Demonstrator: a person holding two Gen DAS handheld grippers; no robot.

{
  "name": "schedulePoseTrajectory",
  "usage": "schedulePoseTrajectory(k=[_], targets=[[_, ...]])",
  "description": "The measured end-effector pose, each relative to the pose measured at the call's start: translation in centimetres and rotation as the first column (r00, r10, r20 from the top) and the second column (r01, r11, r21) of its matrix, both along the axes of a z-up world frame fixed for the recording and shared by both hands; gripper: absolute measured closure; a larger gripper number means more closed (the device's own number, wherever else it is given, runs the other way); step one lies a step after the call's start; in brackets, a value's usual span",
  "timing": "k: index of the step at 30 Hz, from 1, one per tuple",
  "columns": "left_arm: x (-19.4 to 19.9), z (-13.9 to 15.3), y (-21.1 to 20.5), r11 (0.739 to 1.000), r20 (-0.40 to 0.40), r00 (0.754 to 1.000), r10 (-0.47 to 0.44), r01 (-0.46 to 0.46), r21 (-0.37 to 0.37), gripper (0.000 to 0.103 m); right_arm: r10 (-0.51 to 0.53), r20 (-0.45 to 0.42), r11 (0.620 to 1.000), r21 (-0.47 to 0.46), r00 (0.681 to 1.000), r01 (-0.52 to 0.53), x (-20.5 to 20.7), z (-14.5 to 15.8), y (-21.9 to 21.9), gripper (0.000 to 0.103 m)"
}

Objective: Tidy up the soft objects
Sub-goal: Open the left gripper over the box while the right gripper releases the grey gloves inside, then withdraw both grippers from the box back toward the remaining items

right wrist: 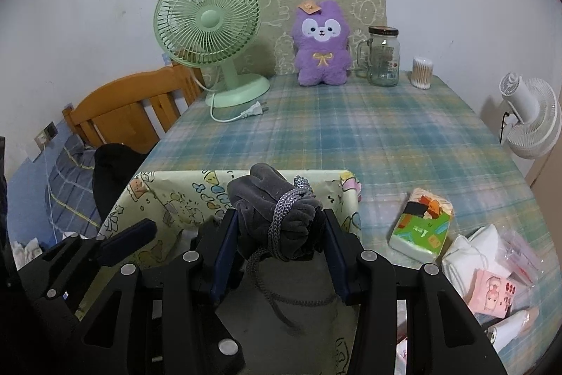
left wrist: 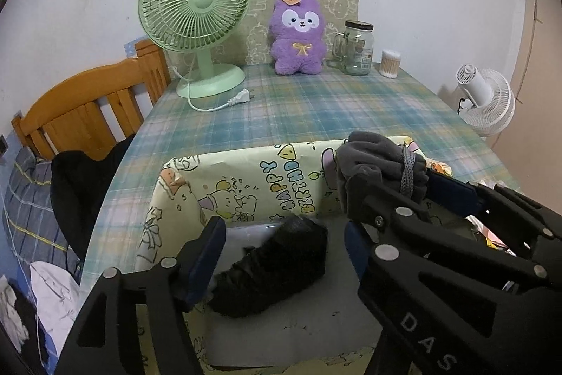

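Black rolled cloth (left wrist: pixel 274 266) lies on the floor of the paper-lined box (left wrist: pixel 246 171), between the spread fingers of the left claw (left wrist: pixel 281 252), untouched. Right claw (right wrist: pixel 277 248) is clamped on a grey bundle (right wrist: pixel 277 209) tied with cord, above the same box at the counter's (right wrist: pixel 351 136) near edge. Far side: green fan (right wrist: pixel 207 23), purple plush (right wrist: pixel 321 44), glass jar (right wrist: pixel 383 57).

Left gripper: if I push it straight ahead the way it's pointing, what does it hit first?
Most likely the black bundle lying on the box floor, directly between the open left gripper fingers. Depth is unclear, but nothing shows nearer along that line.
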State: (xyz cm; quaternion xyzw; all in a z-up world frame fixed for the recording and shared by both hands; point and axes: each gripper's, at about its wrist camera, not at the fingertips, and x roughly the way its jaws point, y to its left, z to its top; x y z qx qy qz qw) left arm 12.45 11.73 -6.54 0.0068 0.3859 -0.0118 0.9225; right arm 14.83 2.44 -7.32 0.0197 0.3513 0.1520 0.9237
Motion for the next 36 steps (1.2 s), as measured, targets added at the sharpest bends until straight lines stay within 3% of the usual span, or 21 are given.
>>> schedulePoseTrajectory(k=[4, 6, 11, 18, 36], targets=[[-0.4, -0.1, 0.3, 1.0, -0.002, 1.0, 0.012, -0.012, -0.007, 0.025, 0.016, -0.013, 1.0, 0.002, 1.0, -0.016, -0.1, -0.1, 0.3, 0.044], [-0.6, 0.0, 0.6, 1.0, 0.002, 1.0, 0.02, -0.02, -0.016, 0.024, 0.034, -0.015, 0.999, 0.01, 0.999, -0.034, -0.3, 0.0, 0.5, 0.033], [-1.2, 0.2, 1.0, 0.999, 0.012, 0.999, 0.045, -0.045, -0.021, 0.021, 0.02, 0.006, 0.999, -0.039, 1.0, -0.02, -0.8, 0.5, 1.1, 0.018], [-2.2, 1.2, 0.8, 0.998, 0.041, 0.998, 0.047, -0.045, -0.032, 0.019, 0.006, 0.034, 0.999, -0.041, 0.999, -0.005, -1.6, 1.4, 0.7, 0.009], [-4.6, 4.5, -2.4, 0.998, 0.127, 0.991, 0.049, -0.045, -0.033, 0.013, -0.035, 0.131, 0.999, -0.026, 0.991, 0.039, -4.5, 5.0, -2.8, 0.008]])
